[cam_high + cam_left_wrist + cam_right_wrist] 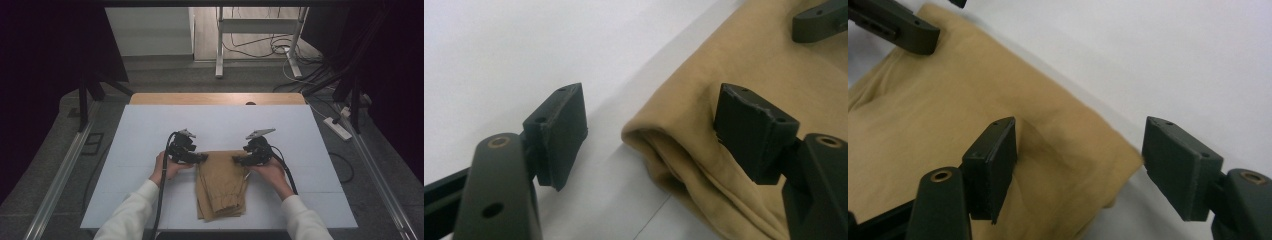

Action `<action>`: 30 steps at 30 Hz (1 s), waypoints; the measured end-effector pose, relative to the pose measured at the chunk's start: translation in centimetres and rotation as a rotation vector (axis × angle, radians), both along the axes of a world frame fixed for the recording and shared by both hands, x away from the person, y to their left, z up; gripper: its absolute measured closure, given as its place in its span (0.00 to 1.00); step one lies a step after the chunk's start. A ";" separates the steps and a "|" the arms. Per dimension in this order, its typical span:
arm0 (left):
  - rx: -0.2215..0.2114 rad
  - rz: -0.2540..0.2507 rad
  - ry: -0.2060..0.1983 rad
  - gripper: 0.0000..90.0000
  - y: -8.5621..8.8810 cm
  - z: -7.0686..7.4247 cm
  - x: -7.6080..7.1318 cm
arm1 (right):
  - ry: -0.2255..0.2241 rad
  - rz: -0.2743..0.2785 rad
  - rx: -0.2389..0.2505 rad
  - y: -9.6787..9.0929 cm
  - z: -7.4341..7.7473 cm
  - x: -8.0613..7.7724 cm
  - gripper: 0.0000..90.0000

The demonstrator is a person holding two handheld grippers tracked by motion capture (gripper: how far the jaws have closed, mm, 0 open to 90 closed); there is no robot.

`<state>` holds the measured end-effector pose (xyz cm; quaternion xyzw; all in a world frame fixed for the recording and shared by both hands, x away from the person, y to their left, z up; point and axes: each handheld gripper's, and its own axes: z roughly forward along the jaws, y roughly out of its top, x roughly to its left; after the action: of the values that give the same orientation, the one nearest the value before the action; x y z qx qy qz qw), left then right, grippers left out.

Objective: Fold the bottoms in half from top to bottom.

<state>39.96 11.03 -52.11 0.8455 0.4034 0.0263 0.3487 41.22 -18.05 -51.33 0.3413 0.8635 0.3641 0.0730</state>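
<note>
Table [150, 150]: white sheet over the top; my forearms come in from the near edge.
Cloth [221, 182]: tan, folded, lying flat near the middle front of the table. Its long axis runs from me toward the far side, and its far edge lies between my two grippers.
Left gripper [200, 157]: I hold it at the cloth's far left corner, jaws wide apart and gripping nothing. In the left gripper view the folded corner [649, 137] sits in the gap, one jaw over the cloth, the other over bare table.
Right gripper [239, 159]: I hold it at the far right corner, jaws likewise spread and empty; that corner [1120, 165] lies between them.
Nearer hand: neither, both sit equally close to their corners.
Next move, as I judge it: close each pair on its corner.
</note>
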 end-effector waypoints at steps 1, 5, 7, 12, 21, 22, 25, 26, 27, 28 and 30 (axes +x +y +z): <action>0.001 -0.001 0.005 0.31 0.0 -0.1 0.0 | 0.002 0.005 -0.007 0.1 0.0 0.0 0.34; 0.012 -0.011 0.019 0.31 -0.2 -0.5 0.1 | 0.012 0.023 -0.015 0.3 -0.4 0.0 0.35; 0.027 -0.018 0.021 0.30 -0.4 -0.7 0.1 | 0.023 0.028 -0.025 0.4 -0.6 0.1 0.34; 0.032 -0.025 0.019 0.32 -0.6 -0.8 -0.1 | 0.026 0.039 -0.028 0.5 -0.8 0.0 0.36; 0.012 -0.054 0.027 0.60 -0.7 -0.8 -0.6 | 0.055 0.069 -0.021 0.5 -0.7 -0.2 0.65; 0.005 -0.057 0.033 0.64 -0.7 -0.8 -0.6 | 0.055 0.073 -0.022 0.6 -0.7 -0.3 0.68; -0.006 -0.062 0.033 0.73 -0.7 -0.8 -0.7 | 0.055 0.086 -0.027 0.7 -0.6 -0.5 0.75; -0.002 -0.064 0.028 0.75 -0.7 -0.7 -0.7 | 0.054 0.089 -0.032 0.8 -0.6 -0.5 0.76; 0.004 -0.067 0.016 0.76 -0.8 -0.6 -0.9 | 0.054 0.091 -0.032 0.8 -0.5 -0.5 0.77; 0.016 -0.073 0.004 0.78 -0.9 -0.6 -1.0 | 0.050 0.092 -0.031 0.8 -0.5 -0.6 0.78; 0.021 -0.076 -0.004 0.80 -1.0 -0.5 -1.1 | 0.042 0.096 -0.039 0.8 -0.4 -0.7 0.79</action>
<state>38.88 9.99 -52.60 0.8639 0.3698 0.0190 0.3414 40.57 -17.21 -51.73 0.3055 0.8871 0.3432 0.0440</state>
